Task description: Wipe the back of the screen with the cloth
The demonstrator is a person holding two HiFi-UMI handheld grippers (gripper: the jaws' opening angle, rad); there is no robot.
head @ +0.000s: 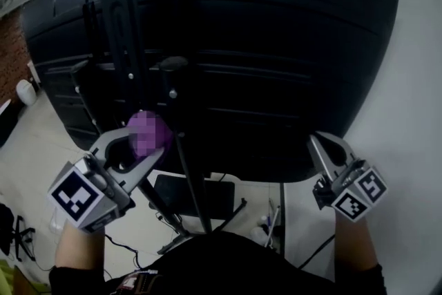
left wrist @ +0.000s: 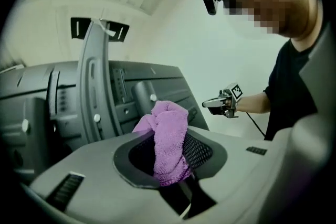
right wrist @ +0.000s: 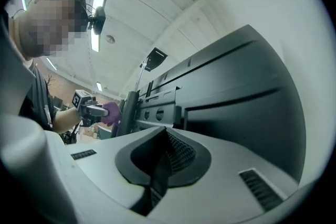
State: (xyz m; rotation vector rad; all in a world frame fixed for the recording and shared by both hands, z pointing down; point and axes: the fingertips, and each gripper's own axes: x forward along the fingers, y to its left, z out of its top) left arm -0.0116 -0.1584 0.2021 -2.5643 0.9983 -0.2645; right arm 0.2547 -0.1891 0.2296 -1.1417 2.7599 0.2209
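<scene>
Pale-floored room; big black plastic screen back [head: 276,59] lies just ahead of left claw [head: 140,147], pinching fuzzy purple cloth [left wrist: 169,139]; right claw [head: 319,148] pressed together, empty.

The purple cloth [left wrist: 170,131] in my left gripper [left wrist: 168,160] looks like soft terry, fuzzy and looped. The shell of this gripper and of the right gripper [right wrist: 164,157] looks like grey matt plastic; the inner pads [left wrist: 197,150] are black with a fine mesh grain. The back of the screen [head: 276,45] seems black plastic, ribbed, matt with a weak sheen. Its stand arm [head: 119,17] is smoother and slightly glossier.
</scene>
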